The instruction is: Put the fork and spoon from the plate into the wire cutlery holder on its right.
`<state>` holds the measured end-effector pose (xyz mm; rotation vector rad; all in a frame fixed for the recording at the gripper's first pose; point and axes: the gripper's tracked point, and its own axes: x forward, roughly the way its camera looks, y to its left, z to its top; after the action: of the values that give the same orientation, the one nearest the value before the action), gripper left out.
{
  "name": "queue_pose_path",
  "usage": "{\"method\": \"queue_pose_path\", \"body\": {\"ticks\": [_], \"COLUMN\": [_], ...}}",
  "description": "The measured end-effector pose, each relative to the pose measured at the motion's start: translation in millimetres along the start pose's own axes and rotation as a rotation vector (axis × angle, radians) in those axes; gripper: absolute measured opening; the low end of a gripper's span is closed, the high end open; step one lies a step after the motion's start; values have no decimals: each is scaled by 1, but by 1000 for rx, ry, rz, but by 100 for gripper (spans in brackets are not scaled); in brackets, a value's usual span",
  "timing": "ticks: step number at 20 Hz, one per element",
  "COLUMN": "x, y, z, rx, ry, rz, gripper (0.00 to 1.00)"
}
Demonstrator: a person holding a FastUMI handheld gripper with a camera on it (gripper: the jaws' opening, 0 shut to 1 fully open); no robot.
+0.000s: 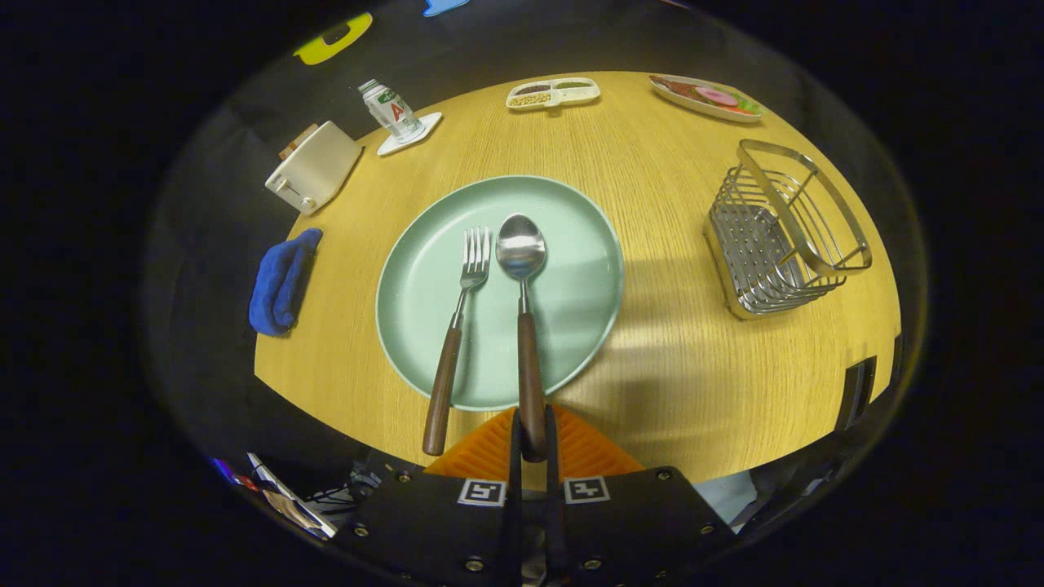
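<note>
So far nothing is in the holder. Left to right: the fork (457,326) lies on the green plate (571,244), untouched; beside it the spoon (522,310) also rests there, my gripper (532,440) closed on its handle end, both fingers pressing. The wire cutlery holder (775,236) stands empty, well apart. Both transfers remain, I judge.

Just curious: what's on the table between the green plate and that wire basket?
Nothing: in the gripper view, bare wooden table separates the plate from the wire holder.
</note>
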<state>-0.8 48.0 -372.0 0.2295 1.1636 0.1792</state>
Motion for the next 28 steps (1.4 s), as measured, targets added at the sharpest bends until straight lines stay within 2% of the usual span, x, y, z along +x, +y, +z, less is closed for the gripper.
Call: {"method": "queue_pose_path", "body": {"ticks": [2,3,6,8,10,13,16,19,28], "x": [-4,-4,-10,-22,-37,-52,-80,-117,-201], "y": [-7,-8,-8,-11,-18,-25,-26,-39,-98], "z": [7,6,6,8,12,21,21,27,40], "rx": [-39,-59,-79,-134,-198,-227,-239,-291,-246], "ry": [-15,-2,34,75,103,142,209,243,266], "rz": [-37,-52,-16,-4,-3,-7,26,5,-60], "gripper": [11,3,2,2,2,2,2,2,2]}}
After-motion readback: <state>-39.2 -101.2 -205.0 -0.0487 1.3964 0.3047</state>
